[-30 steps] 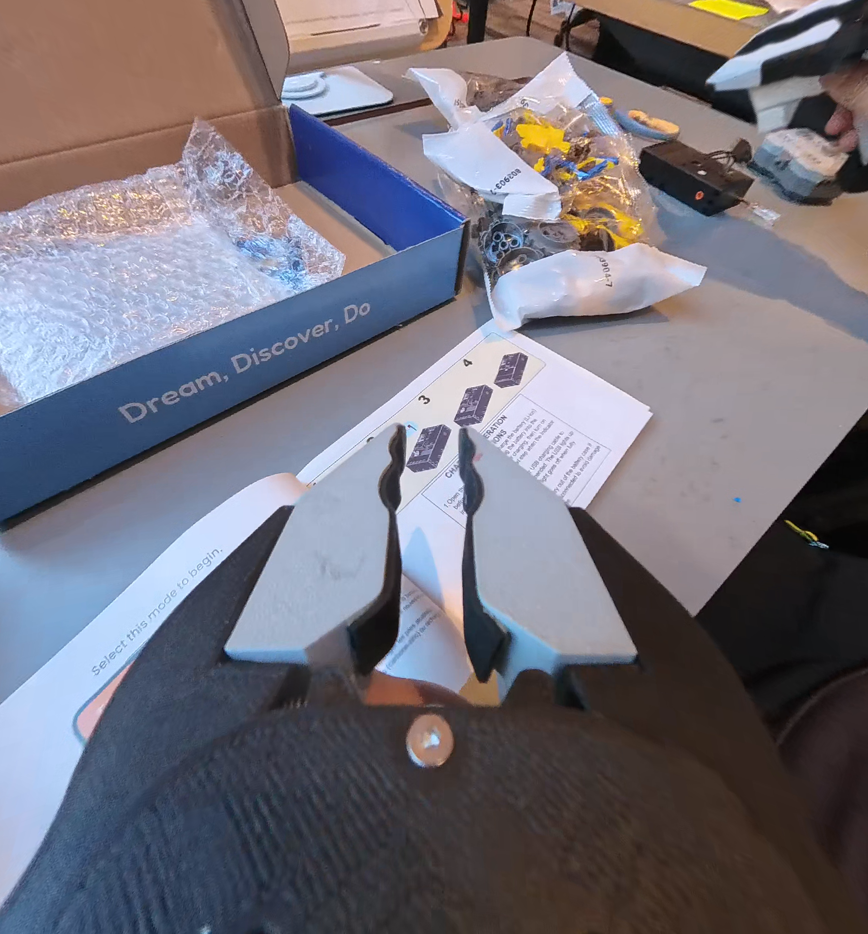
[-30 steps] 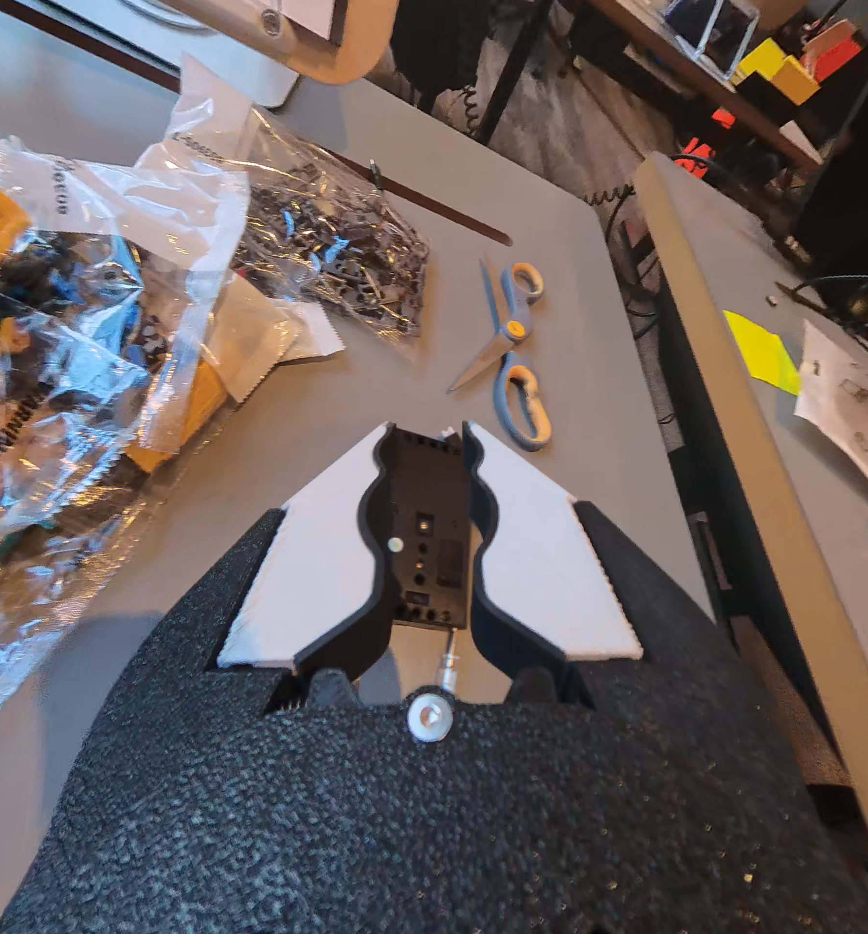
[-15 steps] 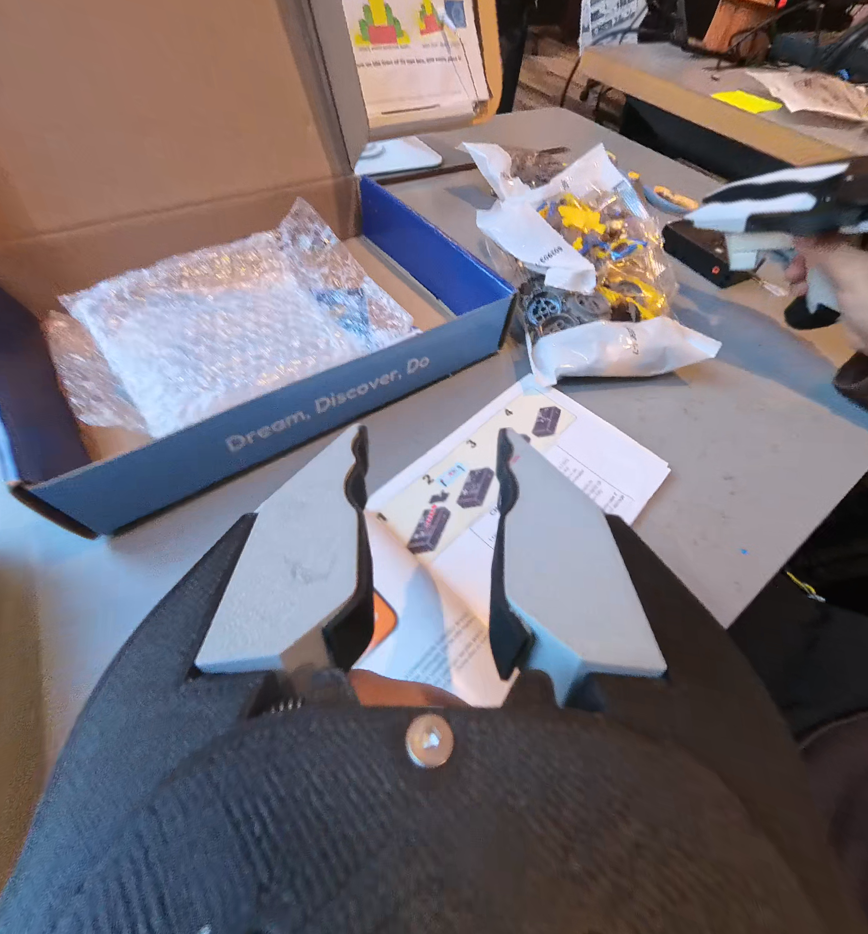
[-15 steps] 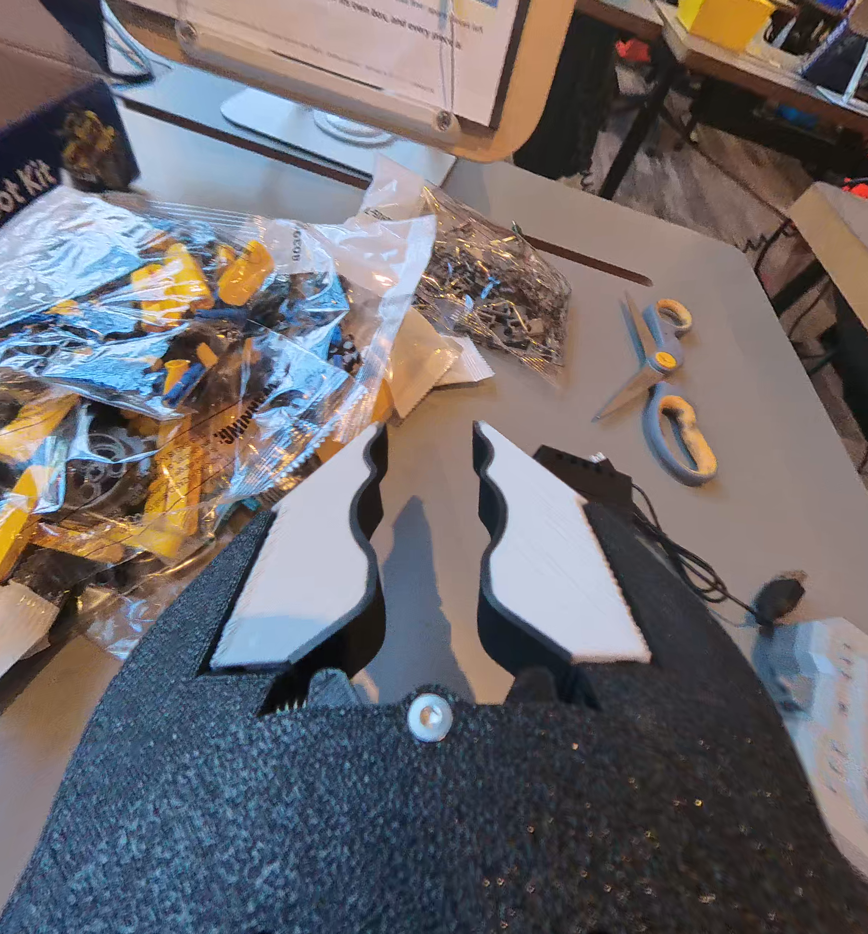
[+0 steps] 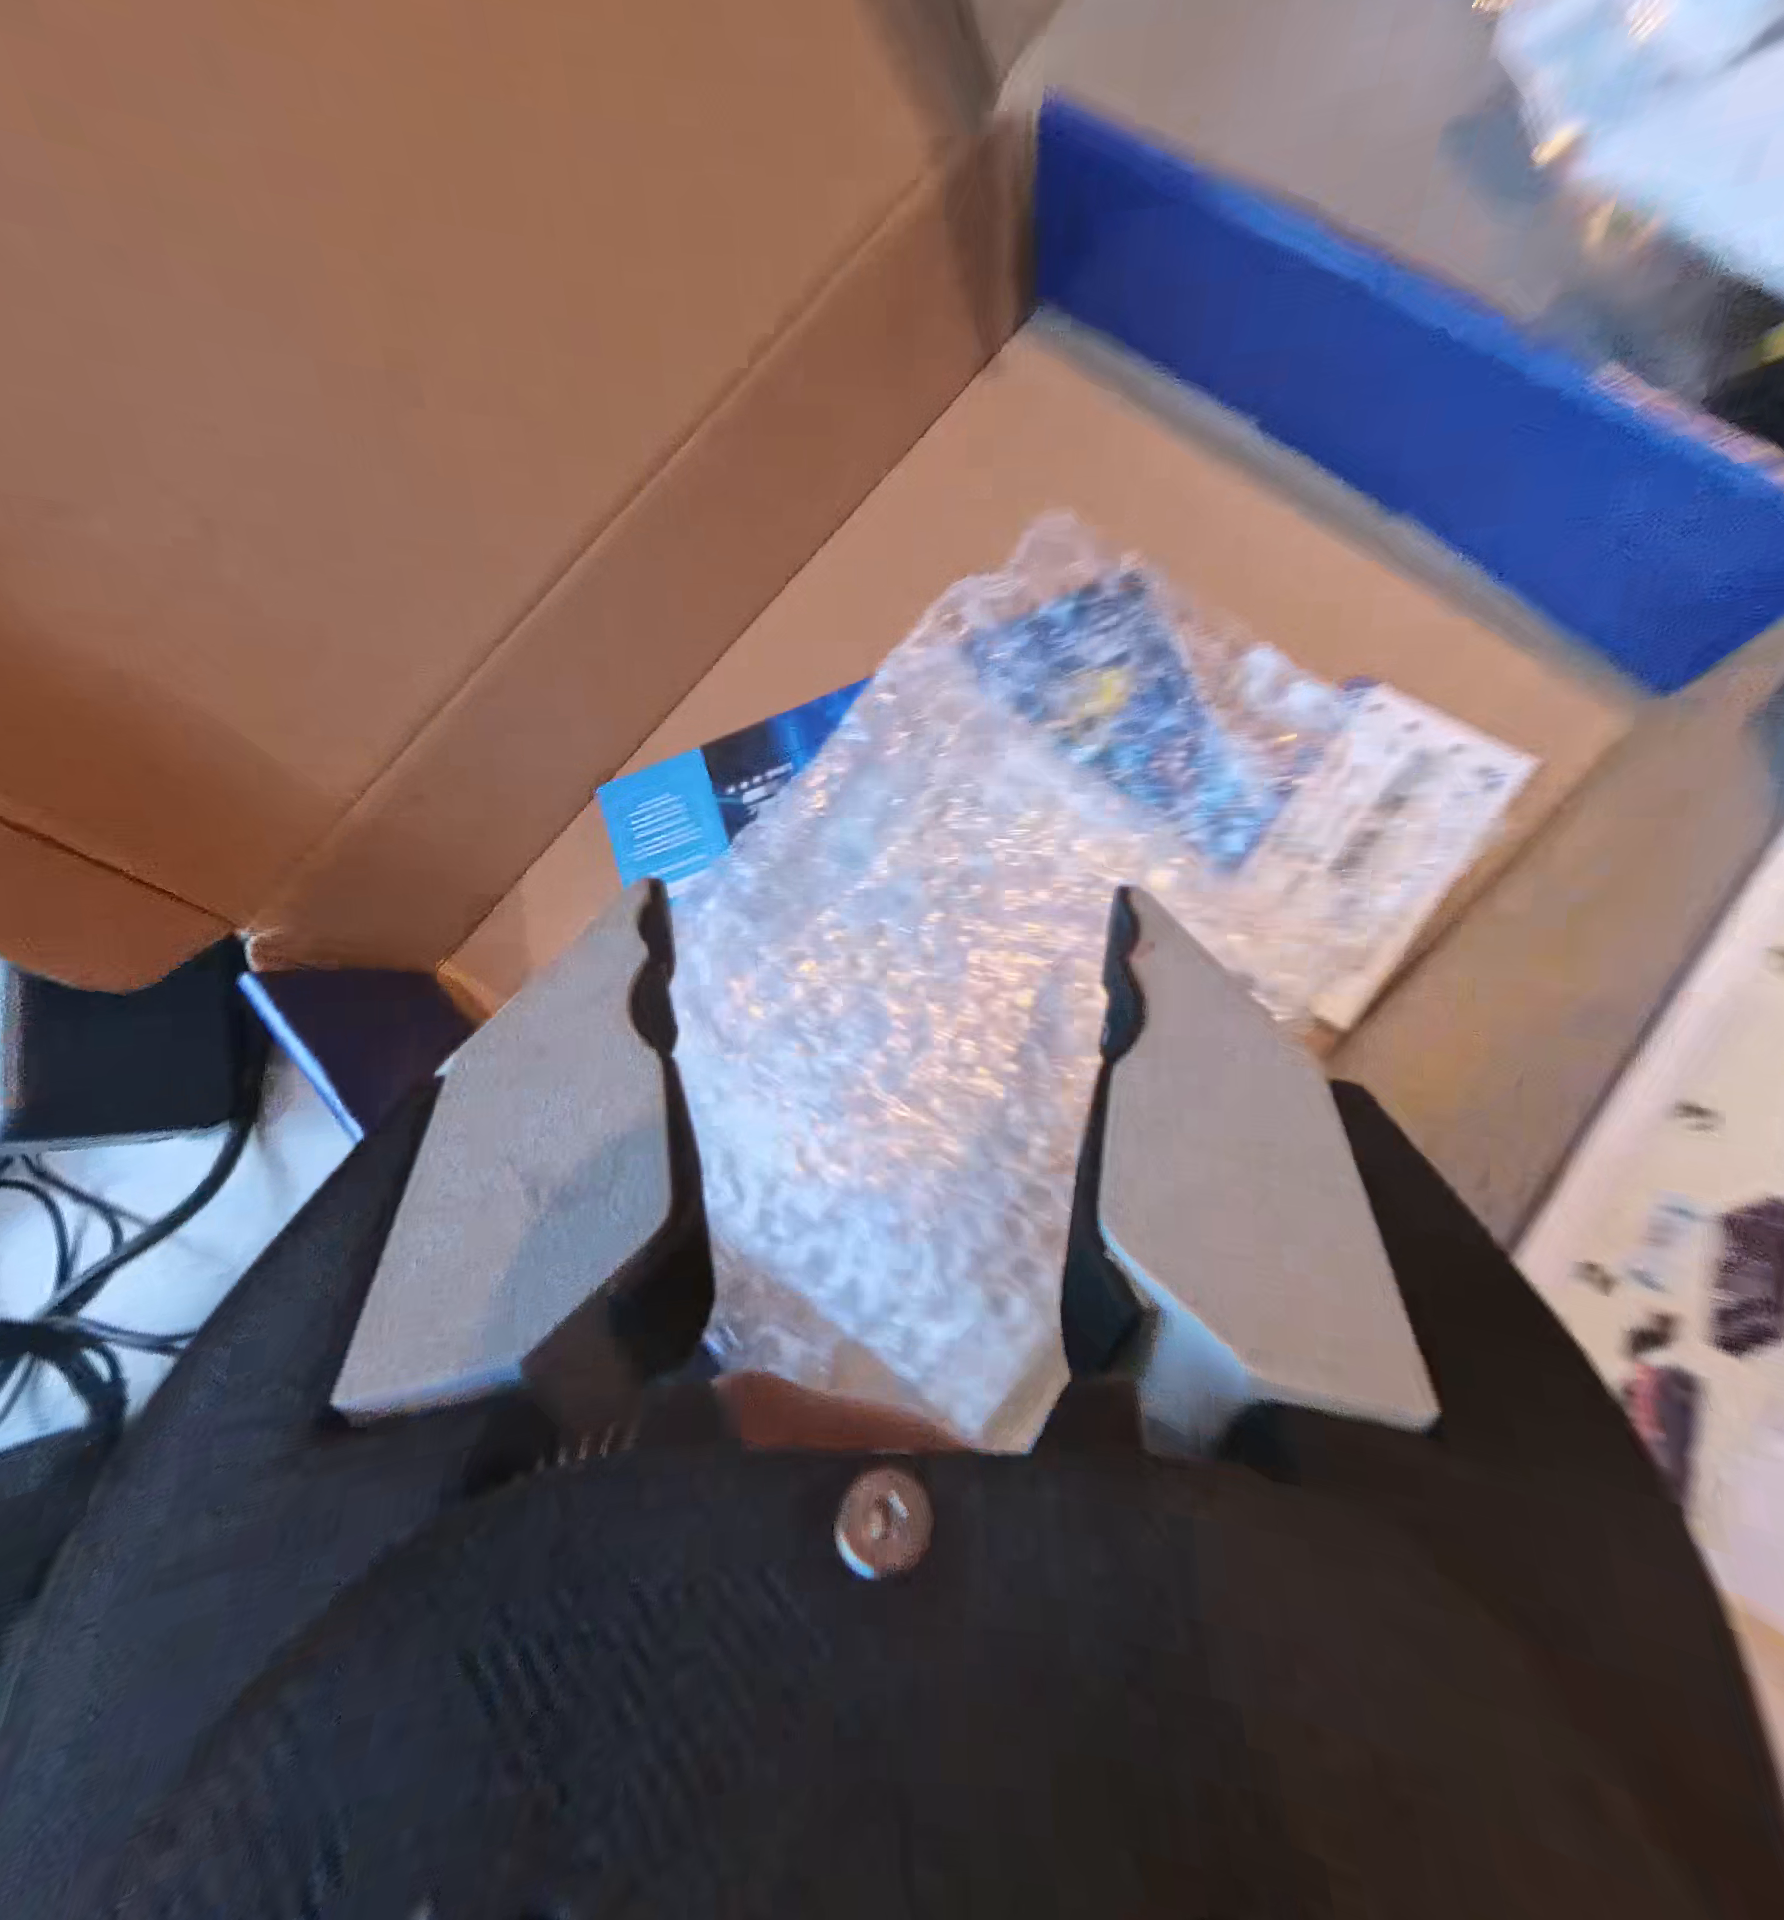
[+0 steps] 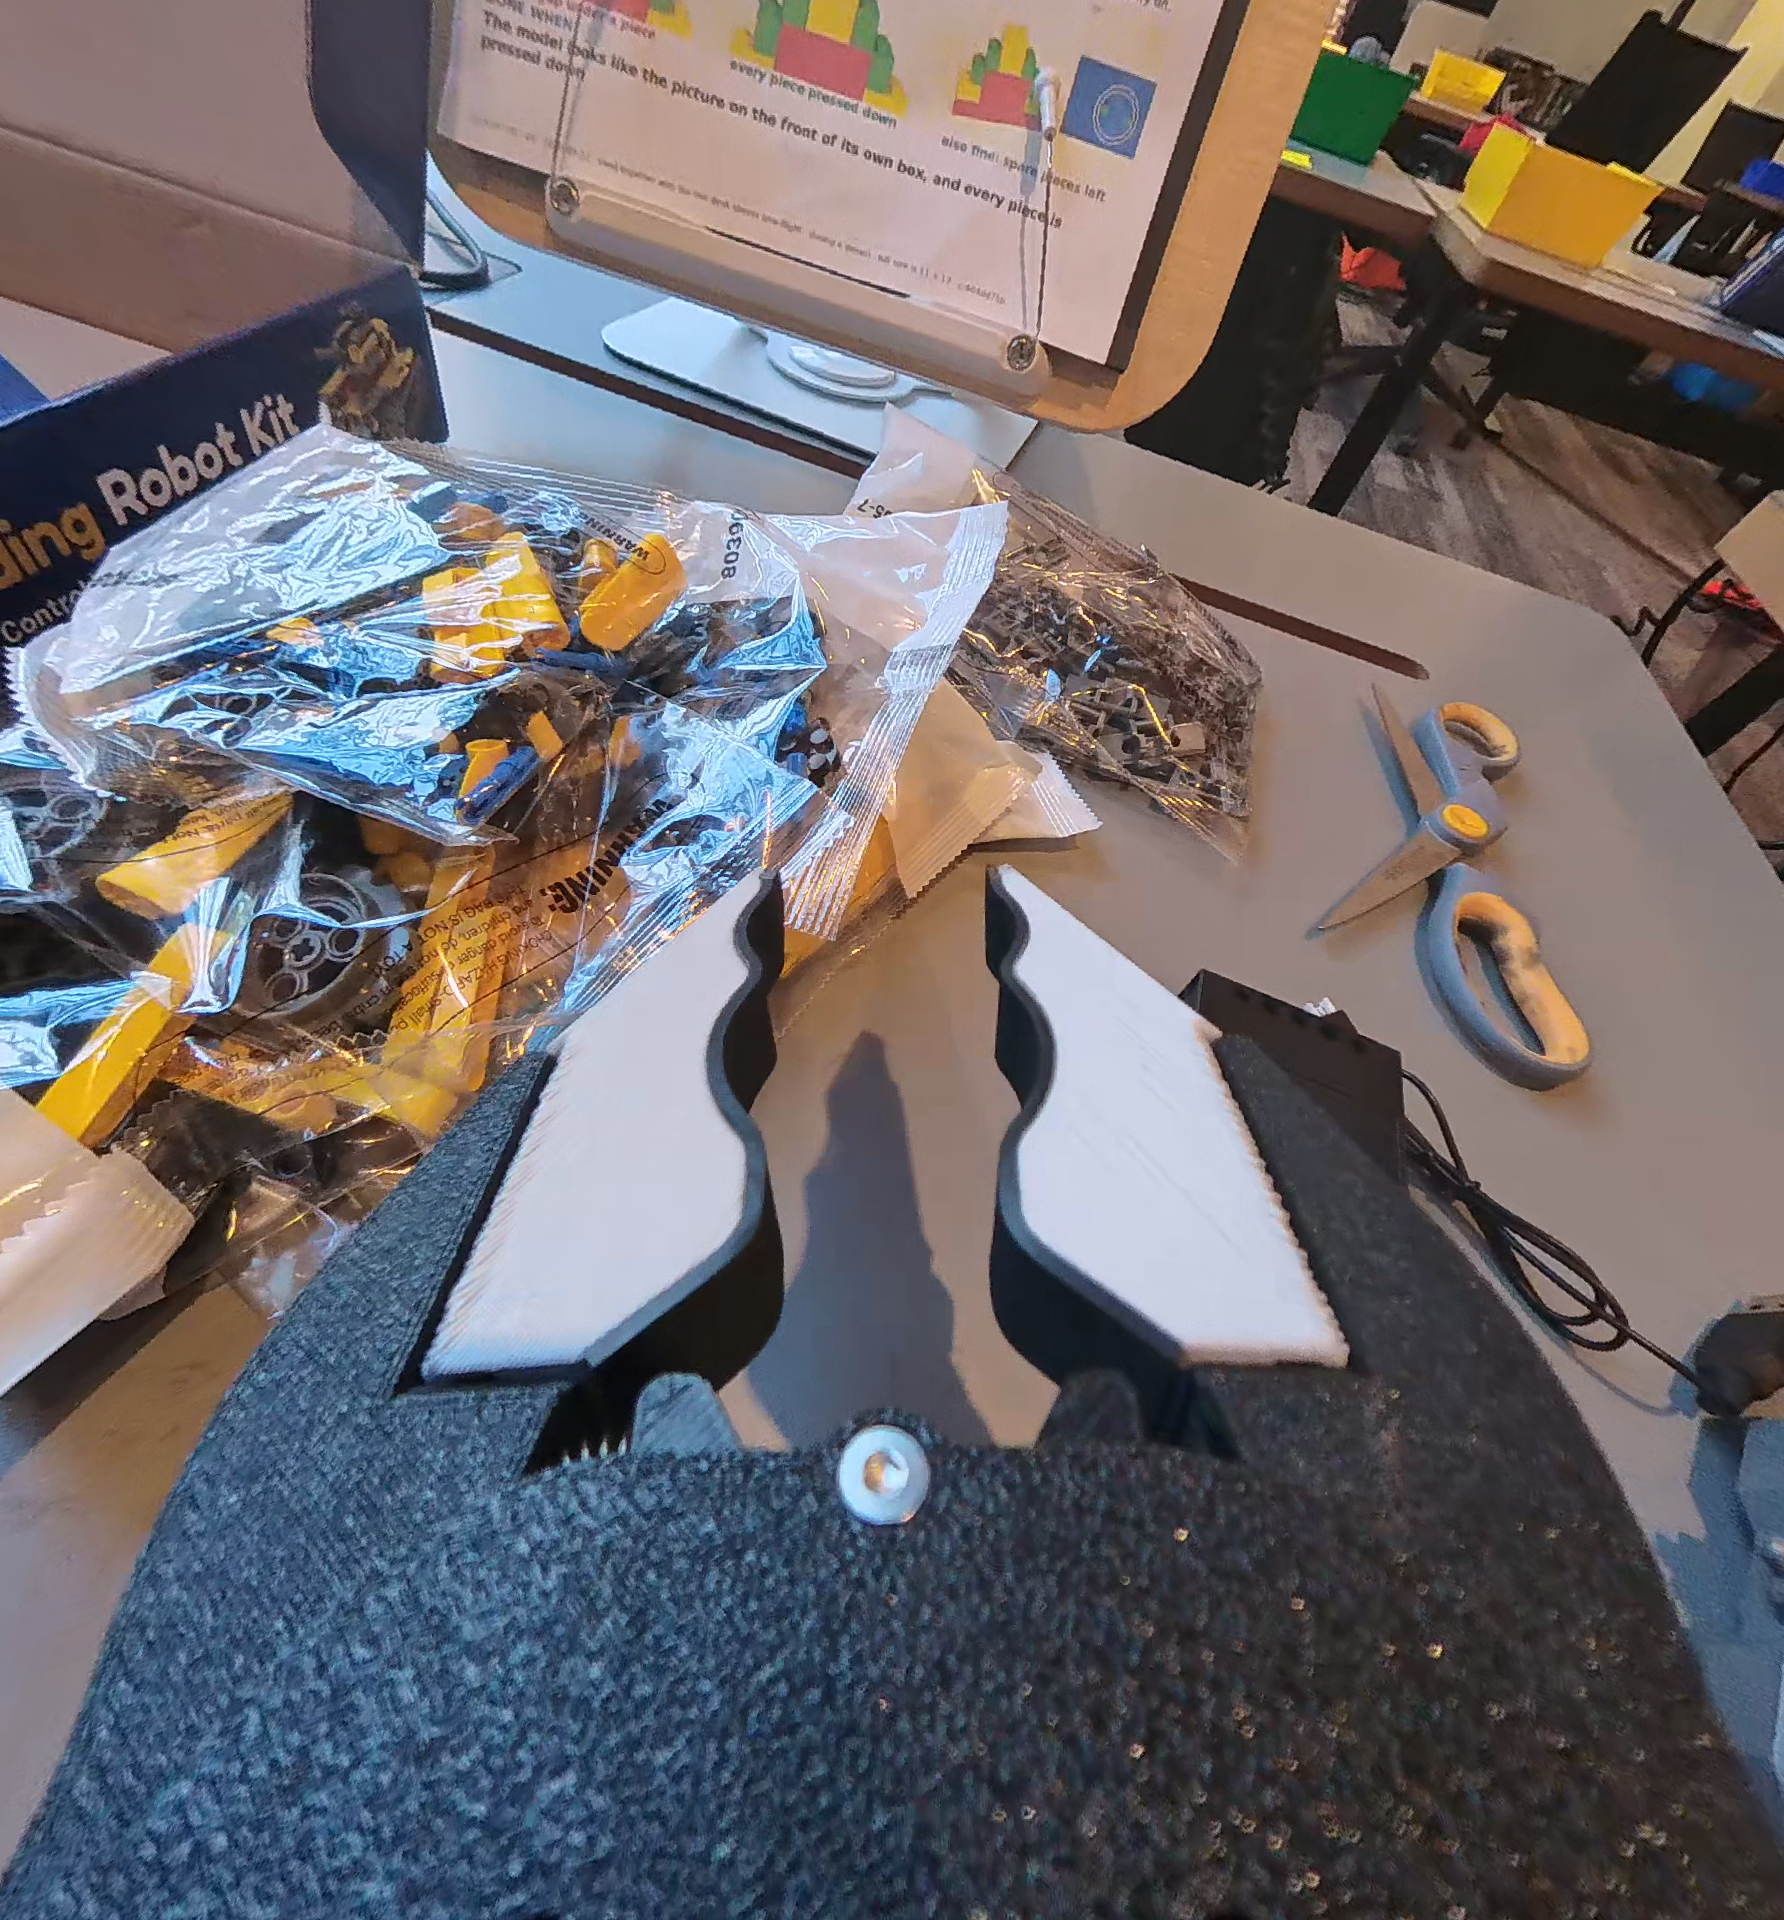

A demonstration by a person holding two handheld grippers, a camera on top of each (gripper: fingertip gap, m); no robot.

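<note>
My left gripper [image 5: 886, 914] is wide open and empty, hovering over the open cardboard box [image 5: 1158, 457] with blue outer walls. Under it lies a sheet of bubble wrap [image 5: 898, 1039] covering a blue booklet [image 5: 670, 831] and a dark blue part. My right gripper [image 6: 880, 894] is open and empty above the grey table [image 6: 1283, 1039]. Its left finger is next to a pile of clear bags of yellow and black parts [image 6: 368, 831]. A small black box with a cable [image 6: 1314, 1049] lies just right of its right finger.
Blue-and-yellow scissors [image 6: 1459, 862] lie to the right. A bag of small grey parts [image 6: 1106, 686] is behind. A sign on a stand [image 6: 846, 208] is at the back. White instruction sheets [image 5: 1719, 1195] lie right of the box, black cables [image 5: 46, 1299] to its left. One gripper's finger ends stand about 40 cm off the other's.
My left gripper moved from above the instruction sheet to over the box and opened wide. My right gripper let go of the black box, which now lies on the table, and drew back.
</note>
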